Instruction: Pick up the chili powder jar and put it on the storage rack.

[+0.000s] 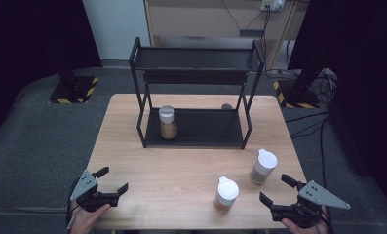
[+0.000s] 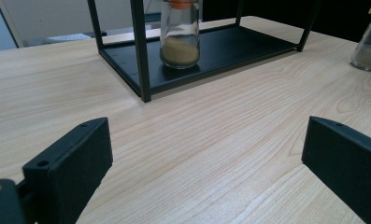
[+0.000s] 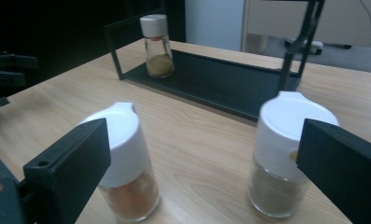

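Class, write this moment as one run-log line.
left tongs: open, empty | right tongs: open, empty | jars on table: two | jar on rack's lower shelf: one

Black rack (image 1: 195, 127) on a pale wood-grain table (image 1: 181, 165); white-capped jars (image 1: 226, 195), the one at 5 o'clock (image 1: 263, 166) holding grey-brown powder.

Left hand-held gripper (image 1: 114, 180), right hand-held gripper (image 1: 274, 189): matt black blocky jaws, screw holes, grey triangular top plates, trailing cables.
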`<state>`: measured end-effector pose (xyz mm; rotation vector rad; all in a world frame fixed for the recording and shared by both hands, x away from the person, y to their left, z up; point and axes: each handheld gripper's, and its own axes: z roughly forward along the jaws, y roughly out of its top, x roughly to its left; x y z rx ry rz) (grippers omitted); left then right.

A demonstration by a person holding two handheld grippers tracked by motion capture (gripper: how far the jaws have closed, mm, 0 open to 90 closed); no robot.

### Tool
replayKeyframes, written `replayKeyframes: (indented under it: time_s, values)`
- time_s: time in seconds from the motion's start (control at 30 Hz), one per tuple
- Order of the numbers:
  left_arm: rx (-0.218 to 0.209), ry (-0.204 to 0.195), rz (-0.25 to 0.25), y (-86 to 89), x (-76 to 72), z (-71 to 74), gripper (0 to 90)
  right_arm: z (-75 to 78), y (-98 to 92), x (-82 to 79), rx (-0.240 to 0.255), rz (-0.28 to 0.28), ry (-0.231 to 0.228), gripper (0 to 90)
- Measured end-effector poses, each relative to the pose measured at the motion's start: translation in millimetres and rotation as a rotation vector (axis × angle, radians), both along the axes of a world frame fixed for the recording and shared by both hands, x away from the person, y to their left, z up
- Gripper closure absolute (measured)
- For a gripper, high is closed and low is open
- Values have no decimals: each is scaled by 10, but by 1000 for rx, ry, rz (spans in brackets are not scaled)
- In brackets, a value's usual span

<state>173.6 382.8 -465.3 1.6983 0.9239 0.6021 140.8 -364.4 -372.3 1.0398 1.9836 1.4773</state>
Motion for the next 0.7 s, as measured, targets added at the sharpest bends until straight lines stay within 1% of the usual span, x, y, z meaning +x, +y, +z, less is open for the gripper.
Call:
replayKeyframes:
  time_s: [0.13, 0.2, 0.3, 0.4, 0.5, 0.57, 0.63, 0.7]
  values:
    - [7, 0, -3, -6, 1, 5, 7, 72, 85, 35, 0, 40, 6, 36]
    - [8, -1, -4, -8, 1, 6, 7, 109, 147, 50, -12, 54, 6, 37]
    - [8, 0, -4, -7, 1, 6, 7, 144, 233, 101, -24, 78, 18, 39]
    - [8, 0, -4, -8, 1, 6, 7, 161, 326, 139, -37, 103, 26, 41]
    - [9, -1, -5, -9, 0, 5, 7, 167, 425, 193, -48, 128, 44, 42]
    - [8, -1, -5, -8, 0, 5, 7, 170, 459, 205, -55, 133, 46, 42]
    - [10, -1, -5, -8, 1, 5, 7, 173, 545, 258, -61, 149, 55, 45]
    - [12, 0, -6, -10, 2, 6, 7, 173, 593, 285, -72, 151, 58, 46]
